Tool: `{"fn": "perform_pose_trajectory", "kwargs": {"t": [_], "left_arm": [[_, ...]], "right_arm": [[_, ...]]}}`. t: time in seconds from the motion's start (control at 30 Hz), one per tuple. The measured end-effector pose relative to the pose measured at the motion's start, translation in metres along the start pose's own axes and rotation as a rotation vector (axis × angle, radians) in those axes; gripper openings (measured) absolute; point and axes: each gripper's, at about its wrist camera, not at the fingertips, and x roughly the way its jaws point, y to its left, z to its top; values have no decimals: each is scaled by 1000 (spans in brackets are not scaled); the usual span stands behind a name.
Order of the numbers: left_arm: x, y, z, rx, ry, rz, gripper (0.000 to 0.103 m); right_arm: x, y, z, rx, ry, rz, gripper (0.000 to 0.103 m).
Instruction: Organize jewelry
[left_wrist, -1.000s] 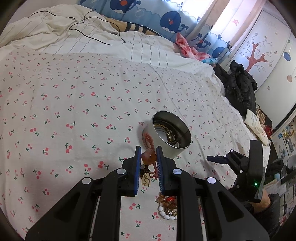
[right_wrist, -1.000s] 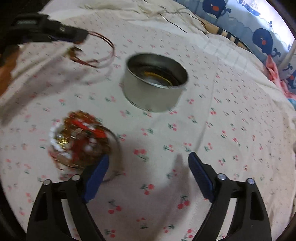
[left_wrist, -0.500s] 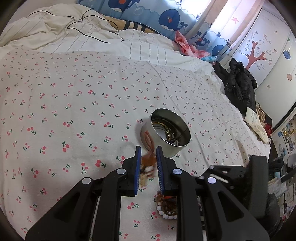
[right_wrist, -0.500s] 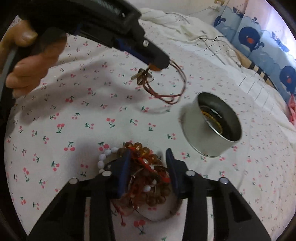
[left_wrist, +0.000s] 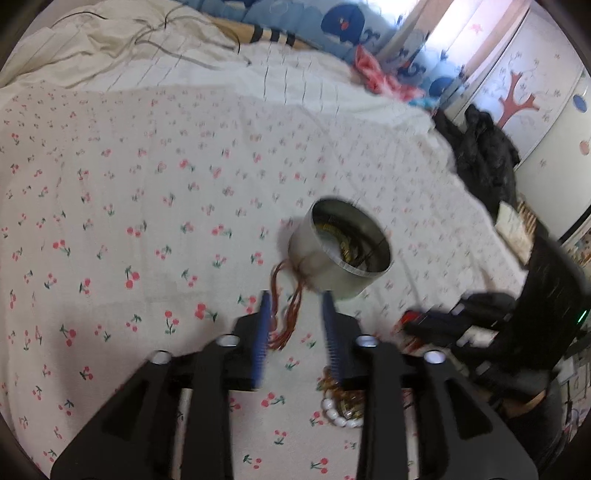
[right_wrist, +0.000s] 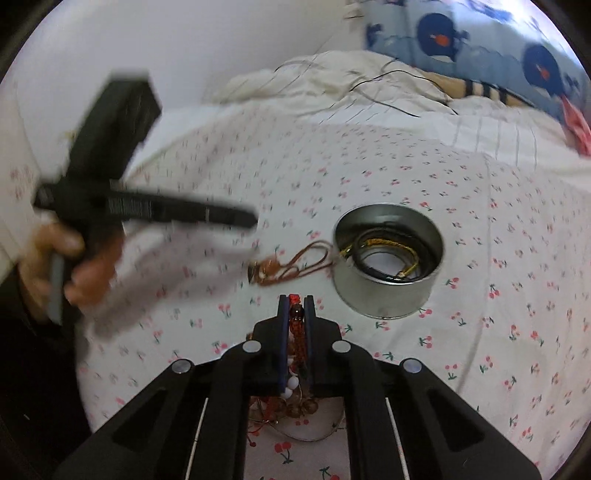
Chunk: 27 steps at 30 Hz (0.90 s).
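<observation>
A round metal tin (left_wrist: 340, 258) (right_wrist: 388, 269) stands on the cherry-print bedspread (left_wrist: 147, 221) with cords and chains inside. A brown cord necklace with a pendant (right_wrist: 280, 267) (left_wrist: 286, 314) lies on the bed against the tin's left side, outside it. My left gripper (left_wrist: 295, 299) (right_wrist: 251, 220) hovers over the necklace; its jaws are opening and its pads are off the cord. My right gripper (right_wrist: 296, 301) is closing, and its pads press on a red bead strand (right_wrist: 295, 321). That strand runs up from a pile of bracelets (right_wrist: 291, 410) (left_wrist: 338, 404) under the gripper.
A crumpled white quilt (left_wrist: 129, 55) with thin black cables lies at the head of the bed by whale-print pillows (right_wrist: 461, 40). Dark clothes (left_wrist: 484, 158) are heaped at the bed's right edge. A hand (right_wrist: 66, 266) holds the left gripper.
My left gripper opened and let go of the brown cord necklace, which now lies beside the tin. My right gripper went from wide open to shut on a red strand and rose a little.
</observation>
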Motion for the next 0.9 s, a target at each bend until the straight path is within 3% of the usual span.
{"fn": "perform_pose_trajectory", "kwargs": {"t": [0.03, 0.23, 0.47, 0.5, 0.6, 0.9], "left_arm": [[6, -3, -2, 22, 25, 24, 45], [30, -19, -11, 139, 75, 153, 61], [64, -31, -22, 265, 141, 300, 62], [65, -30, -21, 260, 141, 298, 59], [62, -24, -17, 219, 148, 251, 16], [29, -23, -8, 164, 55, 177, 15]], "right_arm": [[-2, -5, 1, 29, -9, 9, 8], [-12, -26, 5, 149, -48, 49, 8], [-19, -35, 4, 193, -65, 41, 8], [-18, -35, 5, 194, -67, 41, 8], [-19, -36, 4, 200, -74, 39, 8], [-26, -41, 4, 228, -104, 40, 8]]}}
